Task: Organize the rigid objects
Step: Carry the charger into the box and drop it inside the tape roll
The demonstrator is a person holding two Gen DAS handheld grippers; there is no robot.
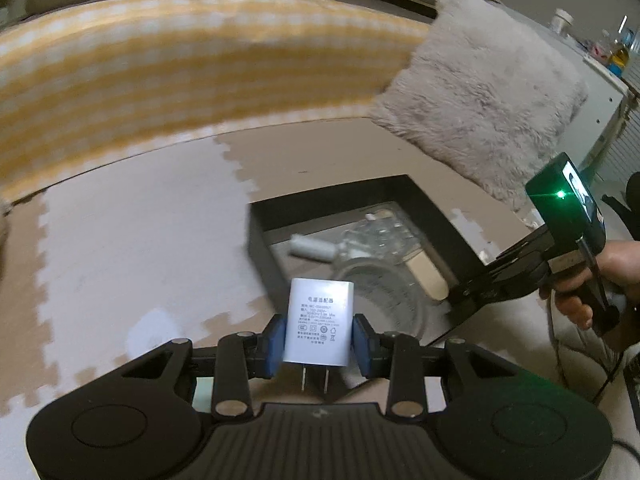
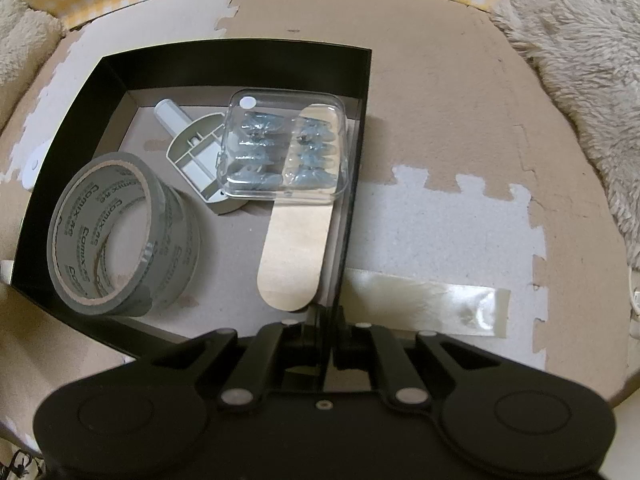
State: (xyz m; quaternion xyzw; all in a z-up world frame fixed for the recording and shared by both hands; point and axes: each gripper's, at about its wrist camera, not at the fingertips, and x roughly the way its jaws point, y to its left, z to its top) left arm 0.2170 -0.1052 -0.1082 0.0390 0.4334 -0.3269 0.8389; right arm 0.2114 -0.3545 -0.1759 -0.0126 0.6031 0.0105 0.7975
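Left gripper (image 1: pixel 318 340): blue pads clamped on the white charger (image 1: pixel 318 320), prongs toward the camera.
Right gripper (image 2: pixel 328 328): pinching the black box's wall (image 2: pixel 352 184).
Charger: just left of the box.

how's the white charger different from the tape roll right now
The white charger is a small opaque block with printed text and two prongs; the tape roll is a greyish see-through ring with a printed core. The charger is clamped in the left gripper, outside the black box; the tape roll lies free inside it, leaning on the box wall. Both are rigid items.
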